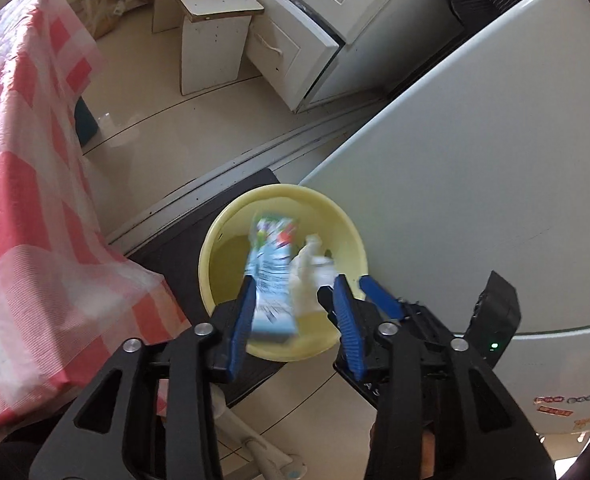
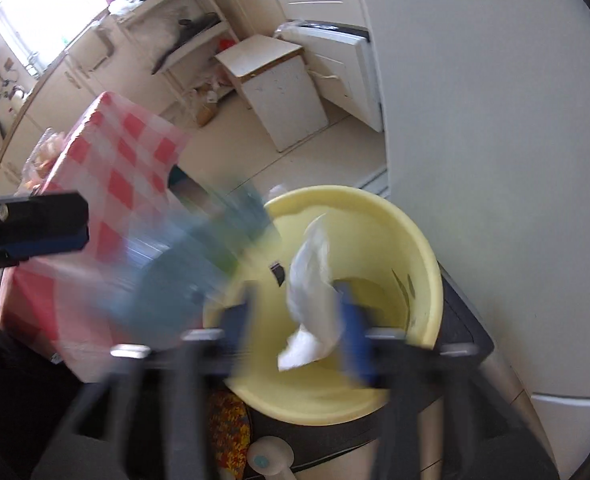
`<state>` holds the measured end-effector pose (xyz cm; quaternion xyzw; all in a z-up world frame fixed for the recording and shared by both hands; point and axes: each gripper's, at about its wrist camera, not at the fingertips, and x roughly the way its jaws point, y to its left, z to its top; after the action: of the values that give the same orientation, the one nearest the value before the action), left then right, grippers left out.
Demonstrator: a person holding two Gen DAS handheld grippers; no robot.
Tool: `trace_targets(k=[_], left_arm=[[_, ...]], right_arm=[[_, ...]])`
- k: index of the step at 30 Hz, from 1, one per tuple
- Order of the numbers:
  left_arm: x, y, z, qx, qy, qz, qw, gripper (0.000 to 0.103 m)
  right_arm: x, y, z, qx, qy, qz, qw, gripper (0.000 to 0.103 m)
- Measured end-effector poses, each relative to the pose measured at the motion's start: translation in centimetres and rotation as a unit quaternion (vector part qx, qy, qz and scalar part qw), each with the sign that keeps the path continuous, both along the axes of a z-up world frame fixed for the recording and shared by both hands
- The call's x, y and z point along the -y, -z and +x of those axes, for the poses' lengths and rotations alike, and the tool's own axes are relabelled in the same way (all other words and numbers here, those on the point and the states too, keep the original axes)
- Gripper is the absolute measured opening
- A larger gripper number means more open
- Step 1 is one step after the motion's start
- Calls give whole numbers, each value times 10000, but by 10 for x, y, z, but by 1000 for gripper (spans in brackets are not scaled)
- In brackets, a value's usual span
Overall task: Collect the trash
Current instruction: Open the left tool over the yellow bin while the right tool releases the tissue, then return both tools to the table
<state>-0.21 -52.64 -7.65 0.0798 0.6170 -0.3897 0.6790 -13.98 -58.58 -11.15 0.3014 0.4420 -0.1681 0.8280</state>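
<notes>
Nearest the left wrist lens, the left gripper (image 1: 295, 312) stands with its blue-padded fingers (image 1: 242, 322) spread wide. A blue-and-white printed carton (image 1: 273, 276) lies between them, blurred, against the left pad; whether that pad touches it cannot be told, and the other finger stands clear of it. The carton's long axis runs away from the camera, its far end pointing into the pale yellow round plastic bin (image 1: 283, 268) below. Its print is too smeared to read.

Just right of the carton is a crumpled white tissue (image 1: 309, 276), and beyond it the right gripper (image 1: 365, 300) enters from the right, only its blue fingers showing.

In the right wrist view the right gripper (image 2: 295, 320) is heavily blurred, its fingers apart, the tissue (image 2: 313, 300) between them close to the right-hand finger, hanging long-axis up and down over the bin's (image 2: 415, 248) opening. Any grip cannot be told. This view alone shows the carton (image 2: 191, 276) as a blue smear over the bin's left rim, and the left gripper (image 2: 35, 224) at the left edge.

The bin sits on a dark mat (image 1: 183, 252), beside a white refrigerator (image 1: 475, 200) bearing small unreadable stickers (image 1: 567, 404), and a pink-and-white checked tablecloth (image 1: 35, 200). A white wooden stool (image 1: 211, 28) stands farther off.
</notes>
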Motion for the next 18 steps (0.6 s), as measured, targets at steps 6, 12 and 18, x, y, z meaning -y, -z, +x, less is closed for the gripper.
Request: trace_targets(k=[6, 12, 18], left_arm=[[-14, -15, 1, 378, -99, -353, 9986, 61], [-29, -45, 0, 1109, -274, -713, 9909, 79], [-49, -63, 3, 1252, -488, -1066, 9852, 82]], right_arm=[[5, -2, -3, 64, 142, 40, 9999, 59], [-3, -16, -7, 210, 130, -8, 9997, 64], [-14, -27, -6, 324, 27, -14, 9995, 65]])
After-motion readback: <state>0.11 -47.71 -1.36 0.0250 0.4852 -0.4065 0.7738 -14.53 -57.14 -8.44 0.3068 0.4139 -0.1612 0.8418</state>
